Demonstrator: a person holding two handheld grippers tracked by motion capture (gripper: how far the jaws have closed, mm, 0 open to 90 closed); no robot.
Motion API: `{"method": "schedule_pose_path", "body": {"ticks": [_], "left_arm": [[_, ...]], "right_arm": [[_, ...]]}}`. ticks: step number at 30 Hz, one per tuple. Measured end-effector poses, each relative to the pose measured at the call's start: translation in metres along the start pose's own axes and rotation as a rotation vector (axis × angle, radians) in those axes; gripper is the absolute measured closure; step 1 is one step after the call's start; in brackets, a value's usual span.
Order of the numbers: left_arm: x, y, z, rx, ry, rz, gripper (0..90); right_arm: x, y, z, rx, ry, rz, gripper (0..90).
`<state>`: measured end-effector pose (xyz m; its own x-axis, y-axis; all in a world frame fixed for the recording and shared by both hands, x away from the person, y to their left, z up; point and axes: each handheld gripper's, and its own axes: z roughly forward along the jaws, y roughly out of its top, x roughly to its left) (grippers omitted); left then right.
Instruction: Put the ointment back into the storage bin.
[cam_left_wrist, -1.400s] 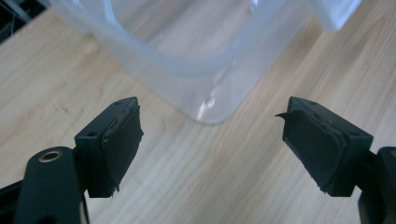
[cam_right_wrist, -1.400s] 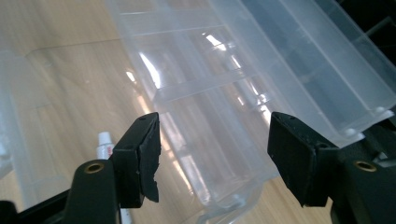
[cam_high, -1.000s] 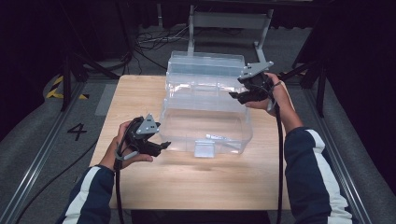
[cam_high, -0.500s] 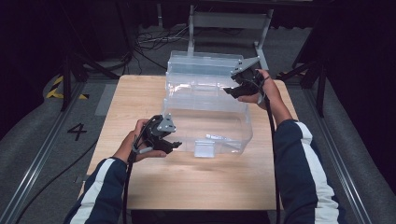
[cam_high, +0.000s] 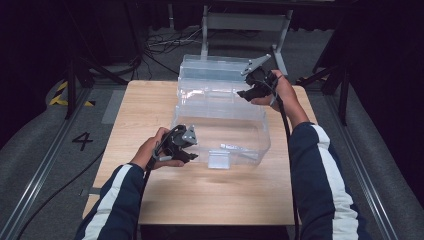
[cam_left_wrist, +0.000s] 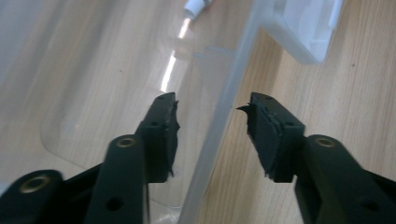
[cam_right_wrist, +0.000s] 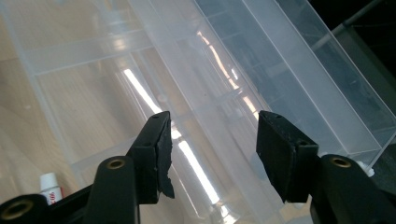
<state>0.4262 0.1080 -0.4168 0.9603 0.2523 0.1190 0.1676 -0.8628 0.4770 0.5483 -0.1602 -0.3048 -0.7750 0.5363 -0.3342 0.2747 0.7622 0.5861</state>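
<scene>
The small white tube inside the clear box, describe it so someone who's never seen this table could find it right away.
On the wooden table stands a clear plastic box with its lid swung open at the back. Look inside near its front wall: the white tube lies flat on the box floor, the one opaque thing in there, just behind the front latch.

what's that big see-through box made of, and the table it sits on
The box looks like clear, glossy plastic: the table grain shows through its walls and light streaks glint on them. The table looks like pale wood or a wood-look laminate, with visible grain and a smooth, slightly matte top.
</scene>
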Motion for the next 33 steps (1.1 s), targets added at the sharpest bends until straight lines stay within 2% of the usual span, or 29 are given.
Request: {"method": "schedule_pose_path", "body": {"ticks": [1,2,3,5,8,14,15,19,24,30,33], "left_arm": [[-0.001,0.001,0.002,0.025,-0.001,0.022,61.8],[-0.001,0.001,0.002,0.028,0.005,0.025,64.3],[-0.001,0.002,0.002,0.031,0.005,0.023,65.2],[0.0,0.002,0.002,0.027,0.014,0.012,68.9],[0.001,0.002,0.002,0.027,0.015,0.008,72.9],[0.001,0.001,0.002,0.02,0.014,-0.005,73.2],[0.002,0.001,0.001,0.016,0.011,-0.02,73.1],[0.001,-0.001,0.001,-0.01,0.015,-0.033,72.3],[0.001,-0.002,0.001,-0.025,0.01,-0.045,72.1],[0.0,-0.003,0.002,-0.033,0.021,-0.045,71.6],[0.0,-0.003,0.002,-0.035,0.023,-0.047,71.5]], "right_arm": [[-0.001,0.001,0.003,0.007,0.007,-0.001,50.8],[-0.001,0.002,0.005,0.016,0.002,-0.005,53.6],[-0.001,0.003,0.007,0.019,-0.002,-0.005,59.2],[-0.002,0.004,0.01,0.014,0.026,0.0,63.1],[-0.002,0.005,0.016,0.033,0.017,-0.013,68.5],[-0.005,0.009,0.016,0.065,0.051,-0.029,72.0],[-0.005,0.01,0.016,0.07,0.059,-0.033,72.6],[-0.007,0.013,0.018,0.097,0.09,-0.05,74.2],[-0.008,0.015,0.018,0.105,0.113,-0.088,78.1],[-0.006,0.021,0.017,0.143,0.116,-0.132,80.5],[-0.004,0.021,0.017,0.151,0.107,-0.134,80.6]]}}
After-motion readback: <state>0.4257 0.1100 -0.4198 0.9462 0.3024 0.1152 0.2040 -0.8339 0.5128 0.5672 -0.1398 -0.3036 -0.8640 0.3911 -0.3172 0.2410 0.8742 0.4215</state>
